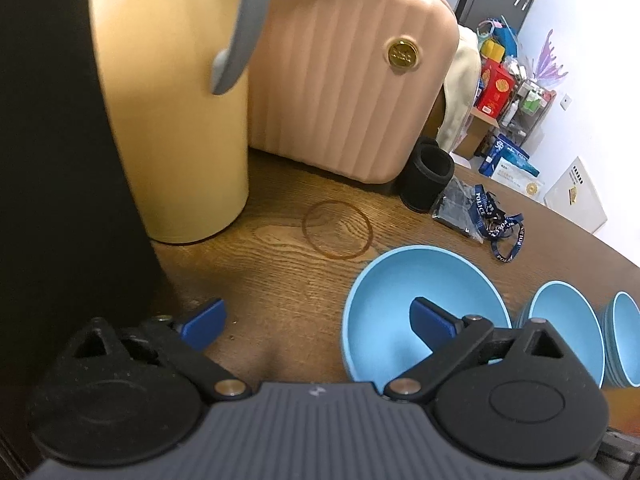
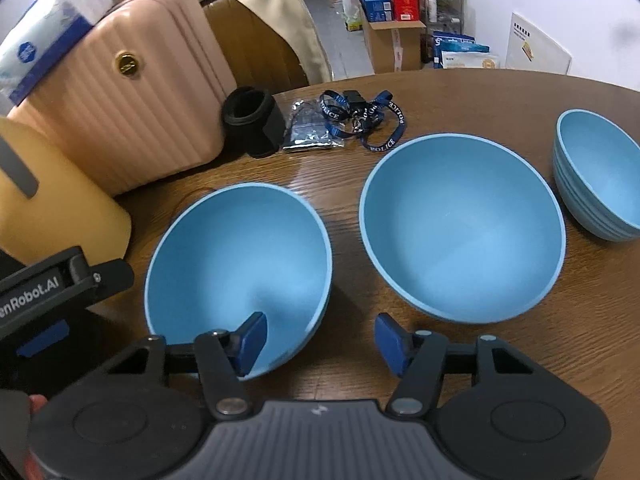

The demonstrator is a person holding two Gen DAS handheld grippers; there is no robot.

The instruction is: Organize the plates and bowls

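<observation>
Nearest to us in the right wrist view, the right gripper (image 2: 320,340) stands partly open and straddles the near rim of the left bowl (image 2: 240,256): its left pad hangs inside the bowl, its right pad outside over the table (image 2: 500,92), neither pressing the wall that we can see. At the left edge we see the black body of the left gripper (image 2: 52,292), printed "enRobot.AI", beside that same bowl.

In the left wrist view, the left gripper (image 1: 316,324) is wide open; its right finger (image 1: 436,318) reaches into the bowl (image 1: 400,292), its left finger is over bare wood, and nothing is gripped.

Just right of the right gripper sits a larger bowl (image 2: 464,224), and further right a stack of bowls (image 2: 600,176).

Beyond them lie blue lanyards (image 2: 372,120) reading "POLICE", a clear packet (image 2: 310,132) and a black sleeve (image 2: 254,120). To the left stand a yellow jug (image 2: 60,208) and a pink ribbed case (image 2: 132,96) with a gold badge, its lettering too small to read. A tissue pack (image 2: 44,28) lies on top.
</observation>
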